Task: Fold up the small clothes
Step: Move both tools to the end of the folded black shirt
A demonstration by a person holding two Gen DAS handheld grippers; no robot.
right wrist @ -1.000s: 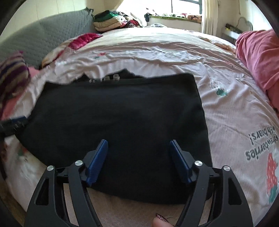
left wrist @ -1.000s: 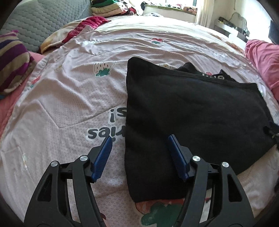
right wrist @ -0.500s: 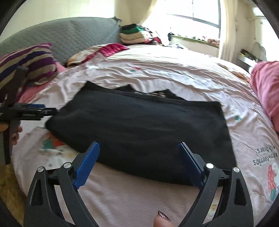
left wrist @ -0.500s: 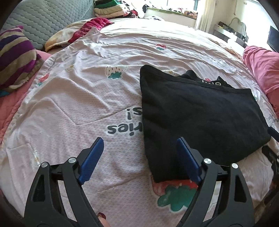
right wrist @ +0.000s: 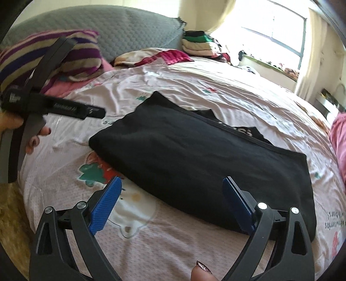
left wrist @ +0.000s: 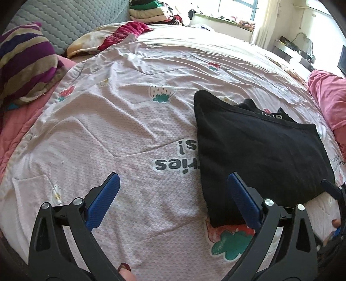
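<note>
A black garment (left wrist: 259, 147) lies folded flat on the bed, a bit of white lettering showing at its far edge; it also shows in the right wrist view (right wrist: 205, 164). My left gripper (left wrist: 173, 198) is open and empty, held above the bedsheet just left of the garment's near corner. My right gripper (right wrist: 170, 203) is open and empty, above the garment's near edge. The left gripper's body (right wrist: 54, 103) shows at the left of the right wrist view, held in a hand.
The pink bedsheet (left wrist: 108, 129) has strawberry prints and lettering. A striped pillow (left wrist: 23, 64) and grey headboard (left wrist: 71, 19) are at the far left. A stack of folded clothes (left wrist: 149, 10) is at the back. A pink blanket (left wrist: 326, 97) lies at the right.
Both grippers have pulled back and up from the black garment, jaws opening wider. The left one has shifted left off the garment. The garment stays folded on the bed.
</note>
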